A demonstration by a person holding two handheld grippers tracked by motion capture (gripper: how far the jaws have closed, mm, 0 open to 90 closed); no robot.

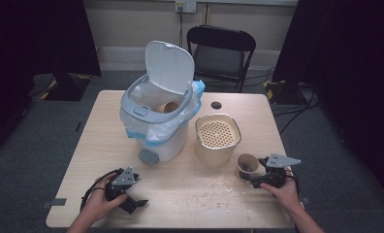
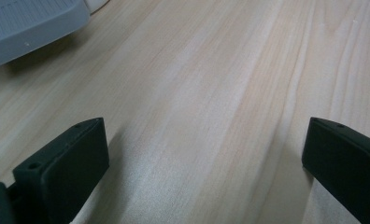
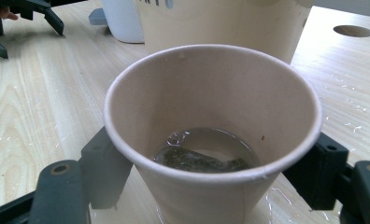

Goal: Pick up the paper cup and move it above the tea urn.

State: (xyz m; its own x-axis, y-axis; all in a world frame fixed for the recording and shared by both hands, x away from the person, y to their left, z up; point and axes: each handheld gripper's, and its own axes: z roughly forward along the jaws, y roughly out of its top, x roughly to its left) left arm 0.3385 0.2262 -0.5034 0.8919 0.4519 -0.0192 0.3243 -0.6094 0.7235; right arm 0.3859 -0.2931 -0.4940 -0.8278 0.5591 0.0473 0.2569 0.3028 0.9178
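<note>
right tool [image 1: 252,180]: at near right part of the counter [image 1: 180,194], jaws either side of the paper cup [image 1: 247,166]; in the right gripper view the cup [image 3: 211,135] sits between both jaws, pads right at its wall, cannot tell if they press yet
paper cup: upright on counter, near right, just in front of the beige strainer pot [image 1: 217,138]; some liquid and a dark tea bag [image 3: 192,161] at the bottom
left tool [image 1: 137,202]: released, jaws wide apart, nothing between them, low over bare counter [image 2: 206,93] at near left, held in the left hand [image 1: 99,204]
right hand [image 1: 284,191]: gripping the right tool from behind
strainer pot: middle right of counter, perforated insert on top, close to the bin, gap between
bin [image 1: 156,121]: white pedal bin, lid flipped up, bag liner in it, another brown cup [image 1: 170,107] inside; grey pedal [image 2: 29,25] faces the left tool
counter mess: small scraps and wet spots [image 1: 214,189] between the two tools
chair [image 1: 221,53]: black, behind counter
</note>
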